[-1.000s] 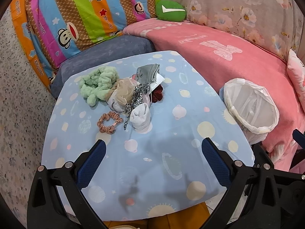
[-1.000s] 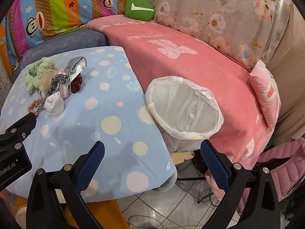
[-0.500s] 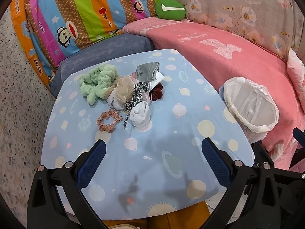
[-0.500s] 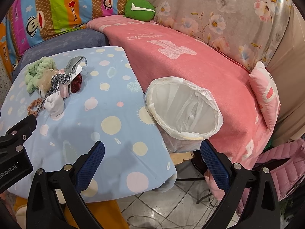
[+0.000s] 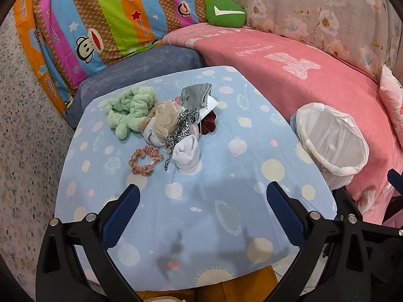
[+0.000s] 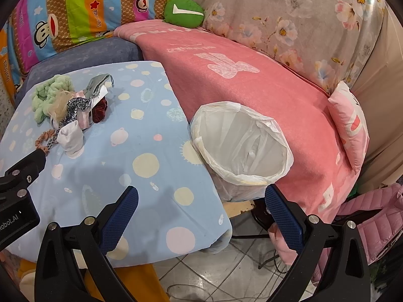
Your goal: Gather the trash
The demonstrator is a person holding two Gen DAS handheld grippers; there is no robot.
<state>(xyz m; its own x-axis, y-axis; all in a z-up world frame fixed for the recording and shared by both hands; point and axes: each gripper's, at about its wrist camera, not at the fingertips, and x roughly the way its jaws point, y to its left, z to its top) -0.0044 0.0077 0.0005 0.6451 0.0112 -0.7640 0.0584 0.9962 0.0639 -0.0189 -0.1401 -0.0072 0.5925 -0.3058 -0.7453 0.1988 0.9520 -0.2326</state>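
Room: a corner lined with a striped monkey-print blanket (image 5: 105, 22), a floral cover (image 6: 297, 27) and a pink blanket (image 5: 289, 80) over a seat; a green cushion (image 5: 225, 13) lies at the back.
Worktop: a worktop (image 5: 201, 201) under a light blue cloth printed with planets and dots.
Trash pile: a heap of soft items on the far left part of the worktop, all touching or overlapping.
Pile contents: a green fluffy piece (image 5: 129, 109), a beige sheer piece (image 5: 165, 119), a leopard-print strip (image 5: 181, 130), a white sock (image 5: 187, 152), a grey folded cloth (image 5: 197, 95) and a dark red scrunchie (image 5: 209, 125).
Loose item: a pink scrunchie (image 5: 144, 160) lies just beside the pile, on its near-left side.
Bin: a bin (image 6: 241, 148) lined with a white bag stands off the worktop's right edge, against the pink blanket, tilted toward the cameras.
Left tool: the left tool (image 5: 201, 210) hovers above the near part of the worktop, fingers spread wide, nothing between them.
Right tool: the right tool (image 6: 201, 214) hangs by the worktop's right corner, near the bin, also spread wide and holding nothing.
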